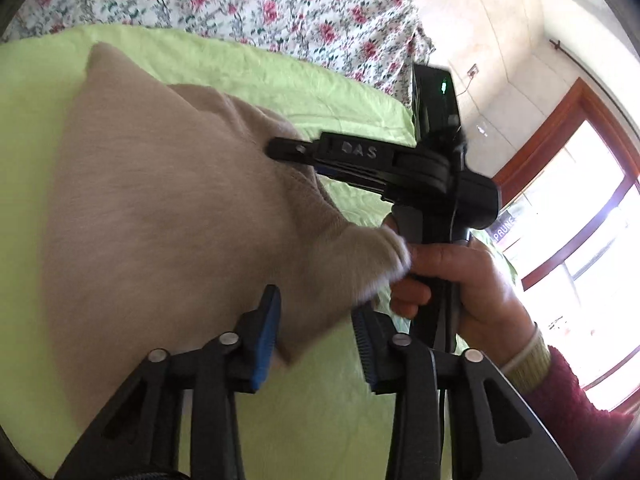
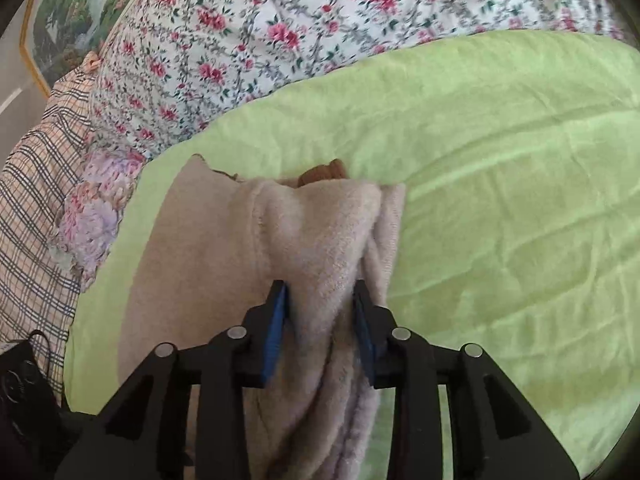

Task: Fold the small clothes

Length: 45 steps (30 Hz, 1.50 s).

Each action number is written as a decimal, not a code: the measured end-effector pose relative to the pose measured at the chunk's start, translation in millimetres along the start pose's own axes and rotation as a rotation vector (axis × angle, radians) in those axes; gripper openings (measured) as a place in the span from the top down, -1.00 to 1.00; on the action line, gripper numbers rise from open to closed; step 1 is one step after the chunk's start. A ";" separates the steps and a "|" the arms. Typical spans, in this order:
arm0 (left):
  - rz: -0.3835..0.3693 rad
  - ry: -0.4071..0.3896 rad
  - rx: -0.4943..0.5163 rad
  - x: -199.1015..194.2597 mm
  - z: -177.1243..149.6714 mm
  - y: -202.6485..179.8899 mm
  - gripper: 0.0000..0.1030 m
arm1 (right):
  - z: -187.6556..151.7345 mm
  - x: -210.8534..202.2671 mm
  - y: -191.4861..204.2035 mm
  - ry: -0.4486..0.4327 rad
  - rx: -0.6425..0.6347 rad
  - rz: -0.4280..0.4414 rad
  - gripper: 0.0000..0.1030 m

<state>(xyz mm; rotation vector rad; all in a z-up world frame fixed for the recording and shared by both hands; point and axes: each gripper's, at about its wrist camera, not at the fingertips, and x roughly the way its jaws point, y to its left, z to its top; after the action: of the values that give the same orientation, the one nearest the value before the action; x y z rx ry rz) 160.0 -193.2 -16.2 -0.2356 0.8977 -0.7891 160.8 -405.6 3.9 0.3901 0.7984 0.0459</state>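
On light green bedsheet (image 1: pixel 248 76), left wrist view: beige fleece garment (image 1: pixel 160 200) lies folded over, one corner between fingers of left gripper (image 1: pixel 316 340), jaws apart, pads not pressing. Person's hand (image 1: pixel 452 280) holds right gripper's handle beside it.

Right wrist view: right gripper (image 2: pixel 320 328) jaws apart around bunched fleece ridge (image 2: pixel 320 240), not clamped. Judgement: first fold laid; smoothing, further folds remain.

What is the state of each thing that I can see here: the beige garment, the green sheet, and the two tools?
beige garment: lying on the sheet, partly folded, one edge bunched up in layers.
green sheet: spread out, lightly wrinkled.
left tool: open, a garment corner between the jaws, not pinched.
right tool: open, the bunched fold between the jaws, seemingly not pinched.
floral cover: spread behind the sheet.
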 end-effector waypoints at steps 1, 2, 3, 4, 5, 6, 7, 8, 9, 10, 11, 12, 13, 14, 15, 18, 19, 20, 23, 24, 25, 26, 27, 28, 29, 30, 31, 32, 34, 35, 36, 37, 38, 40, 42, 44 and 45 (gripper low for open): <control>0.008 -0.008 -0.002 -7.9 -1.1 1.8 0.01 | -3.0 -5.0 -1.6 0.002 0.011 -0.003 0.23; 0.019 -0.023 -0.006 -18.0 -3.8 5.0 -0.08 | -5.4 -7.9 -2.0 0.003 0.018 -0.005 0.12; 0.033 -0.038 -0.011 -25.2 -3.1 8.4 -0.10 | -9.0 -11.9 -3.3 0.006 0.027 -0.006 -0.04; 0.047 -0.049 -0.024 -33.4 -2.3 14.4 -0.15 | -12.8 -16.1 -4.9 0.010 0.038 0.002 -0.15; 0.058 -0.058 -0.040 -41.4 -2.3 21.3 -0.24 | -16.4 -20.0 -5.8 0.009 0.051 0.018 -0.34; 0.071 -0.071 -0.059 -44.5 4.6 28.9 -0.29 | -20.8 -25.0 -8.5 0.007 0.069 0.046 -0.43; 0.086 -0.086 -0.074 -49.5 8.7 37.3 -0.38 | -24.4 -28.0 -9.8 0.006 0.082 0.066 -0.45; 0.105 -0.099 -0.086 -51.0 13.7 44.6 -0.42 | -28.1 -30.3 -10.0 0.006 0.091 0.075 -0.46; 0.128 -0.106 -0.105 -54.1 18.2 55.0 -0.44 | -30.4 -31.3 -11.5 0.010 0.100 0.083 -0.47; 0.138 -0.104 -0.124 -55.6 21.0 62.9 -0.47 | -32.2 -30.6 -13.9 0.019 0.111 0.089 -0.47; 0.136 -0.097 -0.151 -54.0 25.6 73.1 -0.53 | -33.4 -28.9 -15.1 0.027 0.117 0.098 -0.48; 0.125 -0.083 -0.170 -52.4 28.5 82.7 -0.56 | -33.7 -26.8 -15.6 0.033 0.123 0.106 -0.48; 0.119 -0.056 -0.192 -47.0 32.4 92.9 -0.59 | -33.3 -23.4 -16.6 0.041 0.131 0.117 -0.48; 0.118 -0.027 -0.204 -41.3 35.2 100.6 -0.58 | -32.3 -18.8 -17.2 0.051 0.135 0.129 -0.48; 0.111 0.001 -0.209 -33.6 40.0 108.2 -0.59 | -31.4 -15.2 -17.8 0.059 0.137 0.138 -0.48; 0.097 0.062 -0.223 -9.2 48.3 123.5 -0.61 | -28.2 2.2 -18.7 0.091 0.145 0.147 -0.48; 0.072 0.077 -0.236 0.0 52.9 129.7 -0.64 | -27.4 6.0 -19.3 0.096 0.152 0.155 -0.48; 0.044 0.080 -0.246 6.7 55.4 135.5 -0.64 | -26.7 9.3 -20.3 0.102 0.163 0.170 -0.48; 0.012 0.073 -0.233 15.5 57.6 141.6 -0.38 | -25.5 17.1 -21.3 0.114 0.210 0.209 -0.05; 0.011 0.071 -0.229 16.1 56.8 142.9 -0.27 | -25.7 19.8 -21.7 0.119 0.235 0.236 0.13; 0.017 0.067 -0.227 17.1 56.1 143.2 -0.15 | -25.9 20.2 -19.7 0.112 0.245 0.237 0.17; 0.015 0.058 -0.221 14.7 55.6 142.4 -0.04 | -25.4 18.3 -14.4 0.103 0.231 0.225 0.27; 0.014 0.043 -0.209 7.4 53.4 140.6 0.00 | -24.9 16.0 -10.0 0.095 0.220 0.217 0.31; 0.017 0.036 -0.200 1.6 52.1 137.9 0.06 | -25.3 12.2 -2.7 0.083 0.211 0.214 0.33; 0.019 0.032 -0.194 -5.1 50.3 134.5 0.09 | -25.8 9.6 3.7 0.077 0.207 0.218 0.37; 0.025 0.026 -0.190 -14.8 47.3 131.5 0.10 | -27.8 7.0 11.2 0.075 0.201 0.226 0.39; 0.029 0.017 -0.188 -27.9 42.7 128.8 0.11 | -32.6 3.0 22.7 0.075 0.193 0.240 0.39; 0.029 0.006 -0.187 -40.7 37.8 126.5 0.11 | -36.6 1.0 29.4 0.075 0.186 0.250 0.39; 0.038 -0.015 -0.184 -73.6 21.8 123.4 0.11 | -50.2 -2.1 52.6 0.080 0.165 0.302 0.40; 0.042 -0.018 -0.185 -88.3 13.9 122.8 0.11 | -54.3 -1.1 60.1 0.086 0.160 0.322 0.40; 0.050 -0.021 -0.185 -104.9 3.9 122.9 0.11 | -62.7 0.1 75.4 0.095 0.144 0.353 0.40; 0.063 -0.027 -0.182 -123.7 -7.3 121.4 0.11 | -69.1 1.1 85.5 0.100 0.133 0.371 0.40; 0.075 -0.031 -0.179 -137.2 -16.1 120.0 0.11 | -77.7 3.1 100.1 0.109 0.116 0.395 0.40; 0.095 -0.038 -0.173 -169.3 -35.4 125.1 0.11 | -93.8 7.2 125.6 0.128 0.081 0.434 0.40; 0.114 -0.037 -0.189 -190.5 -54.5 133.0 0.11 | -110.1 13.3 142.7 0.148 0.063 0.467 0.40; 0.133 -0.026 -0.202 -201.2 -73.5 145.7 0.09 | -123.2 24.1 152.7 0.181 0.058 0.472 0.40; 0.141 -0.013 -0.216 -199.8 -81.6 152.3 0.07 | -129.0 28.9 156.0 0.193 0.052 0.463 0.40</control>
<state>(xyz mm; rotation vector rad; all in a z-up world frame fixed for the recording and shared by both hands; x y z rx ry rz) 101.4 64.3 -20.2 -0.3624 0.9764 -0.5589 106.4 -213.8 -41.6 0.6209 0.8872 0.5018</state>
